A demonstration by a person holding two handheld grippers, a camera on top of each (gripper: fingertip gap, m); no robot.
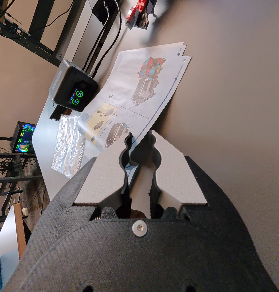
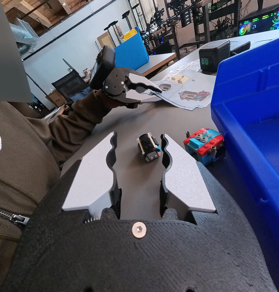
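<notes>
Straddling a corner of the instruction booklet (image 1: 135, 88), the left tongs (image 1: 139, 134) stand narrowly apart; one pad (image 1: 127, 142) is at the paper, the other (image 1: 153, 142) off it, so no firm pinch yet. The page lifts off the bench (image 2: 151, 120). Right tongs (image 2: 138, 137) are wide apart, w/ a small black brick piece (image 2: 149, 146) lying between the tips, untouched. Just beside: a red-teal brick model (image 2: 203, 145) against the blue bin (image 2: 249, 101). Black power unit (image 1: 74, 88) and plastic bag (image 1: 67, 145) lie beyond the booklet.

Blue bin (image 2: 252, 88) walling the right; bare table (image 2: 135, 120) leftward
</notes>
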